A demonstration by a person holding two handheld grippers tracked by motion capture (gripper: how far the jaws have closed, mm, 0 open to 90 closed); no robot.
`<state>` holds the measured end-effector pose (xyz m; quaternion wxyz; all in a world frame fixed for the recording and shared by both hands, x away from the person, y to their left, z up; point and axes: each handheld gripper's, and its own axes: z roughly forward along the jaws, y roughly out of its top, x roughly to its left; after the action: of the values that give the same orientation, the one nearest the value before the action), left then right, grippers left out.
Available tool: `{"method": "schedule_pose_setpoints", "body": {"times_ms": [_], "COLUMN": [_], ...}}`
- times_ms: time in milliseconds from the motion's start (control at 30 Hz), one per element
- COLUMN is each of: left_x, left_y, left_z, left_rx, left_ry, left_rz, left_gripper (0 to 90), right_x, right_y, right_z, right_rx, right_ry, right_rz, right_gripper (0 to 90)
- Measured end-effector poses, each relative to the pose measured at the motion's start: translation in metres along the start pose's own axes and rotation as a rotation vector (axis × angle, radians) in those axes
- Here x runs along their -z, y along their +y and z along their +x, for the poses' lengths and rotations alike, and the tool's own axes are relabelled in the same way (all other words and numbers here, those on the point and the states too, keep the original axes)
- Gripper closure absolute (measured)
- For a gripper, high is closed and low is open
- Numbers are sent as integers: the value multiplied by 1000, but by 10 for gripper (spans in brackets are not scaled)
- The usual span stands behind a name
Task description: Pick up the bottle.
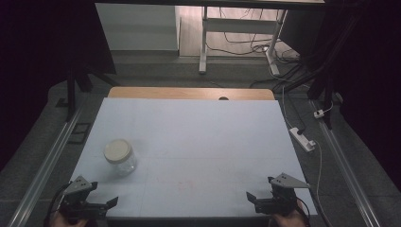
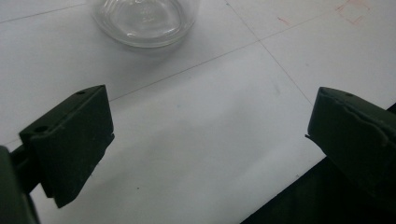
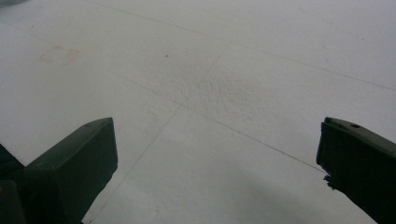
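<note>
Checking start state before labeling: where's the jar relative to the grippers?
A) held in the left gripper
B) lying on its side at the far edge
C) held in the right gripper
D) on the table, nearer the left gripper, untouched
D: the jar stands upright with its lid on, just ahead of the open left gripper; the right gripper is also open.

A white table is filling the middle of the frame, with a wooden strip showing along its far edge. A clear glass jar with a cream lid is standing at lower left. A power strip is lying at right, and cables are trailing along the top.
</note>
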<state>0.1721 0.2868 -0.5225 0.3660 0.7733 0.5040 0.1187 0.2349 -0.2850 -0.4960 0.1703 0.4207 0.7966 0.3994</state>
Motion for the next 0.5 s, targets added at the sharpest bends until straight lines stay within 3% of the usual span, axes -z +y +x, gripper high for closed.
{"method": "schedule_pose_setpoints", "body": {"times_ms": [167, 500], "left_x": [0, -3], "left_y": [0, 1], "left_z": [0, -1], "left_rx": [1, -7], "left_ry": [3, 5], "left_rz": [7, 29], "left_gripper": [8, 2], "right_x": [-1, -2], "right_y": [1, 1], "right_z": [2, 0], "right_rx": [15, 1], "right_ry": [0, 18], "right_rz": [10, 20], "right_gripper": [0, 0]}}
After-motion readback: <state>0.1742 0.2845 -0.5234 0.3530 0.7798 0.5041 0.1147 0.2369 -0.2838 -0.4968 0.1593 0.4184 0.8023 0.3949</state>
